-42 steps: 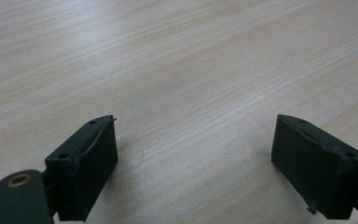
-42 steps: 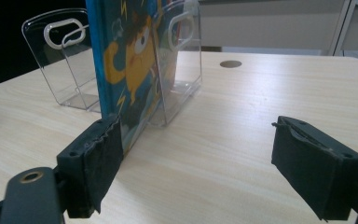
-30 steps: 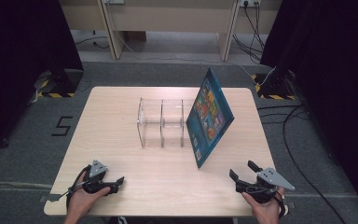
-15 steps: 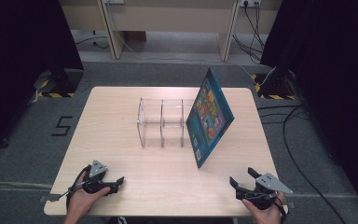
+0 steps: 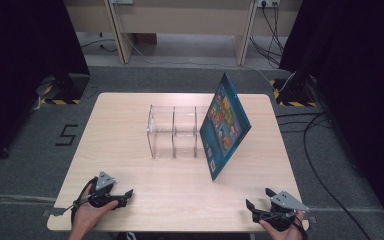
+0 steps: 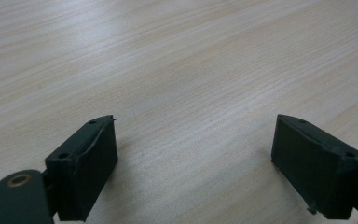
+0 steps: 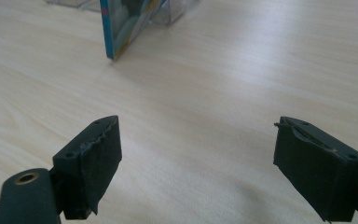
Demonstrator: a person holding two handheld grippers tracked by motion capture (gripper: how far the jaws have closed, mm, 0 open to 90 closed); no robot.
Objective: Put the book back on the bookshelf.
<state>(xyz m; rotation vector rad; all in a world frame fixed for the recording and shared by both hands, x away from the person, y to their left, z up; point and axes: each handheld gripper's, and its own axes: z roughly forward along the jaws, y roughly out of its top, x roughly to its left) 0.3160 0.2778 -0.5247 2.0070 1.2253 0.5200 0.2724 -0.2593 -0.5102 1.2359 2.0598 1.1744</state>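
Observation:
A blue picture book (image 5: 224, 126) leans tilted against the right end of a clear acrylic rack (image 5: 175, 131) in the middle of the wooden table (image 5: 130, 110). My left gripper (image 5: 126, 196) rests near the table's front left edge, held in a hand, open with nothing between its jaws. My right gripper (image 5: 260, 199) sits at the front right edge, open and empty too. In the right gripper view the book's lower corner (image 7: 121, 32) and the rack (image 7: 172, 11) stand far ahead of the open gripper (image 7: 198, 154). The left gripper view has bare wood between the spread fingertips (image 6: 196, 156).
Grey floor surrounds the table, with a painted number 5 (image 5: 67, 135) at left. Cables (image 5: 315, 125) trail on the floor at right. Wooden furniture legs (image 5: 117, 30) stand behind, and dark curtains flank both sides.
My right gripper has drawn back slightly toward the table's front edge. The left gripper, the book and the rack have stayed put.

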